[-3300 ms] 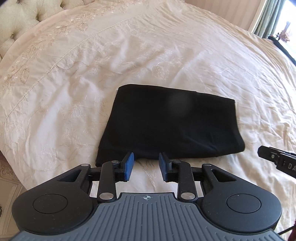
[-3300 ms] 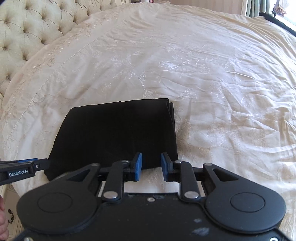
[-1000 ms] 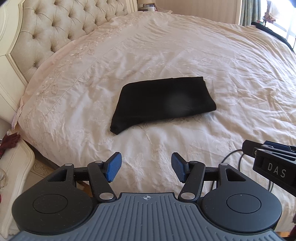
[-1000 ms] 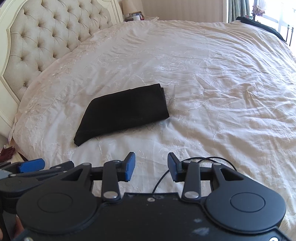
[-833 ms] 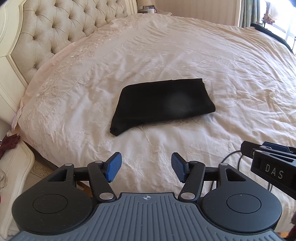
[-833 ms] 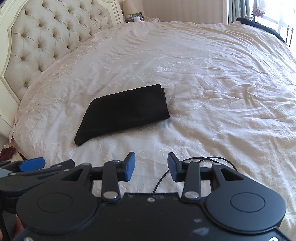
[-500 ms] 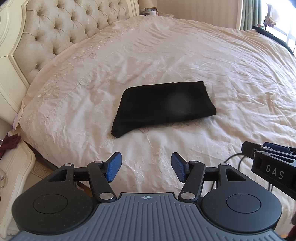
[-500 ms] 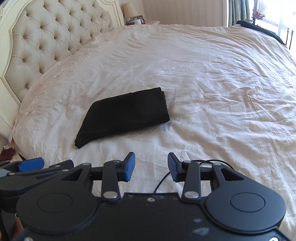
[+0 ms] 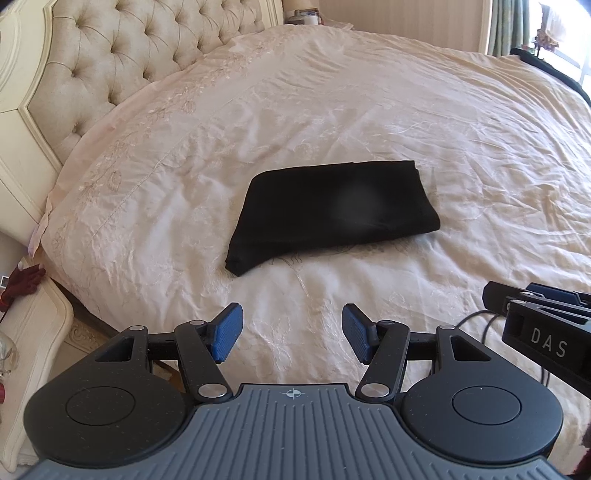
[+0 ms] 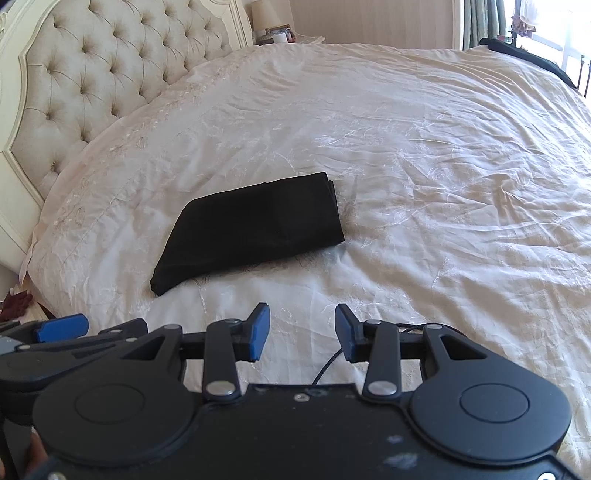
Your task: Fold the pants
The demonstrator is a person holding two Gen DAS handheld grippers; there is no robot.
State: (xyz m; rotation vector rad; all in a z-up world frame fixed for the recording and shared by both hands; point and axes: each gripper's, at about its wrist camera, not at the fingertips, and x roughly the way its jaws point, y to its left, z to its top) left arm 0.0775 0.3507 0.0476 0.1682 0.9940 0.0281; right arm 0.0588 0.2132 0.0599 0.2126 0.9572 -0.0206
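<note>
A: Where were the pants (image 9: 334,208)?
B: Folded in a compact black rectangle on the bed (image 9: 369,110), about 12 o'clock from the left gripper (image 9: 291,338), 11 o'clock from the right gripper (image 10: 301,334).
A: Grip state?
B: Left jaws spread wide, holding nothing. Right jaws parted too, empty. Both hung near the bed's near edge, well apart from the cloth.
A: Why so?
B: Fold looked finished, I'd judge; nothing left to pinch. Headboard (image 10: 92,74) at 10 o'clock.

Bright daylight from window (image 10: 546,26) at top-right, blown out; fisheye bends edges; soft smudge on pants (image 9: 358,206) in left view.
</note>
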